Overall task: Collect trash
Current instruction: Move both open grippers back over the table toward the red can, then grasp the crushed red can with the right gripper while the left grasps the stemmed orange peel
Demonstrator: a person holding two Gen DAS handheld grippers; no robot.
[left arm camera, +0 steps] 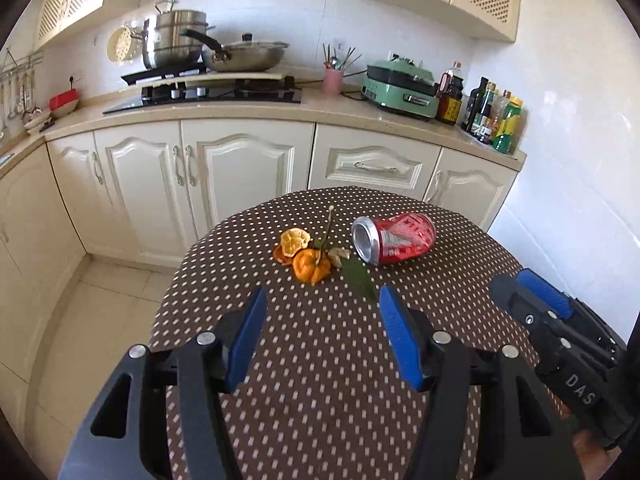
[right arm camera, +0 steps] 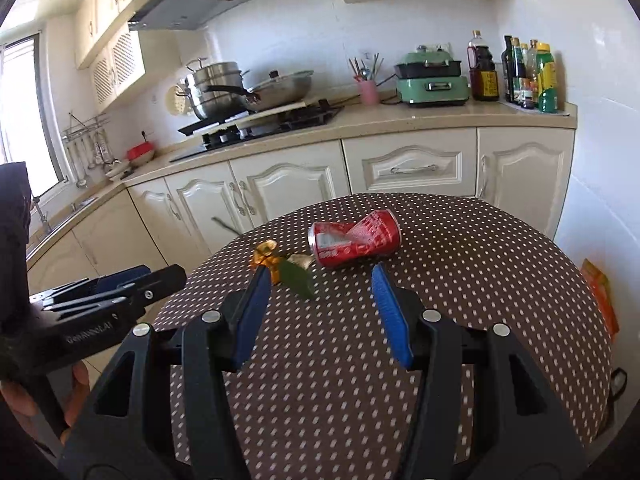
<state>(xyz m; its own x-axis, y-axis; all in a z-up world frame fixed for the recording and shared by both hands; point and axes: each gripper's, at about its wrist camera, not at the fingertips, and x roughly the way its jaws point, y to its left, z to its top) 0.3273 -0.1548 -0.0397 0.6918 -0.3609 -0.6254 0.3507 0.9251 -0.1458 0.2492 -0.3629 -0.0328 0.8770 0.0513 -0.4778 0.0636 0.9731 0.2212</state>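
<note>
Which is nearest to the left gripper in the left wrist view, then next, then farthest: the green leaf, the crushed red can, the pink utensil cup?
From the left gripper, open over the table:
1. Green leaf, just ahead, by its right finger.
2. Crushed red can, farther back on the table, right of centre.
3. Pink utensil cup, away on the counter behind.

Both grippers, left gripper (left arm camera: 322, 300) and right gripper (right arm camera: 318, 280), have black frames, blue ribbed pads, silver rivets
</note>
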